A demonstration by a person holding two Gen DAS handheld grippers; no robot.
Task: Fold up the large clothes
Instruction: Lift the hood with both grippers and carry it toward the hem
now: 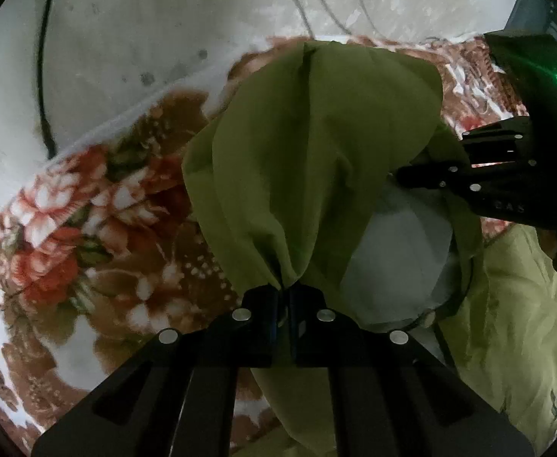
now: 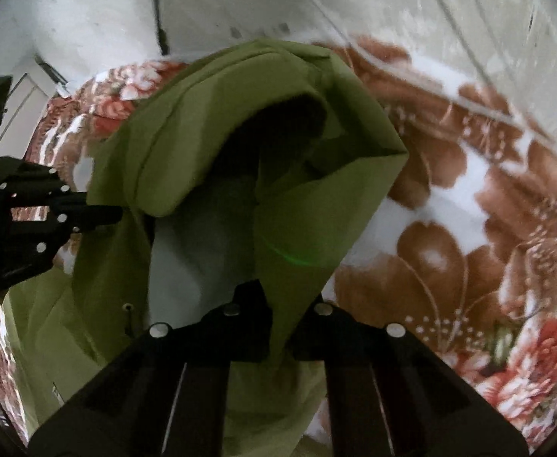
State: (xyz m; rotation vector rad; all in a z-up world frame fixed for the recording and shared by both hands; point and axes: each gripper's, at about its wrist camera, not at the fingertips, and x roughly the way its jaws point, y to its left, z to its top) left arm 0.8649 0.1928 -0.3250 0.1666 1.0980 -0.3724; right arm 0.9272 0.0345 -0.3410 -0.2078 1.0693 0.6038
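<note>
Left gripper (image 1: 286, 291) nearest in the left wrist view: jaws pinched tight on a gathered bunch of the olive-green hooded jacket (image 1: 309, 144), cloth fanning out from the pinch. Right gripper (image 2: 278, 297) likewise clamped narrow on a fold of the same jacket; fabric runs up between the black fingers (image 2: 252, 320). No gap visible at either, so both hold cloth.

Just past the pinches, the pale grey lining (image 1: 392, 262) shows inside the opening, and the hood (image 2: 240, 114) arches over a dark hollow. Looks like each tool took one side of the hood or collar edge, probably to lift and spread the garment square before folding; exact seam not clear. Small eyelet (image 2: 127, 307) and a drawcord hang near the lining edge.

The other tool shows at each frame's side, close by, both on the same end of the jacket. Rest of it lies crumpled on the floral blanket (image 1: 69, 236), brown and red flowers, which serves as the folding surface. Beyond: pale wall (image 1: 145, 19) with a dark cable (image 1: 44, 76) and thin wires. Folding judged barely begun; garment bunched.
</note>
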